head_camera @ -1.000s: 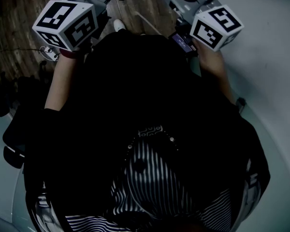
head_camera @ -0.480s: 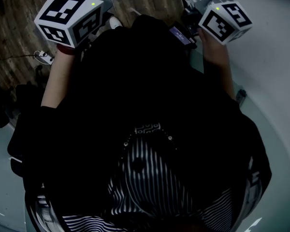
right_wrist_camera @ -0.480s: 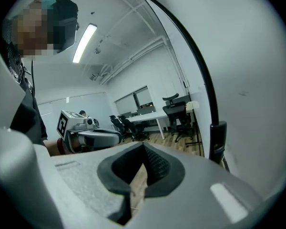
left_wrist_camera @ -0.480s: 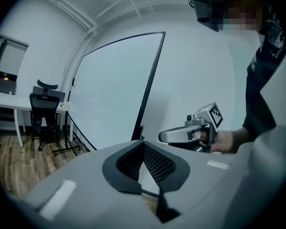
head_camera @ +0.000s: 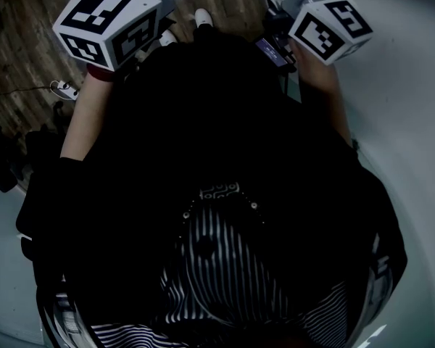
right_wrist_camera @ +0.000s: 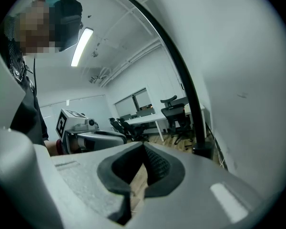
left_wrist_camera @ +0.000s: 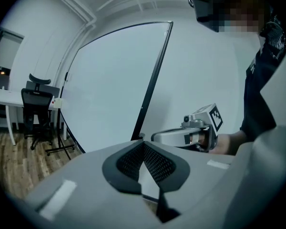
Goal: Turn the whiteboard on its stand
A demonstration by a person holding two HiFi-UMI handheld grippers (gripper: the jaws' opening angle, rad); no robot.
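We judge the approach is in hand: left gripper (left_wrist_camera: 143,146) and right gripper (right_wrist_camera: 143,149) are clenched, empty. The large white, black-framed whiteboard (left_wrist_camera: 109,89) stands ahead of the left jaws, right of the right jaws. Next, push its frame round.

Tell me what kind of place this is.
Probably an office: a large whiteboard on a stand, white desks with black swivel chairs, and a strip light on the ceiling.
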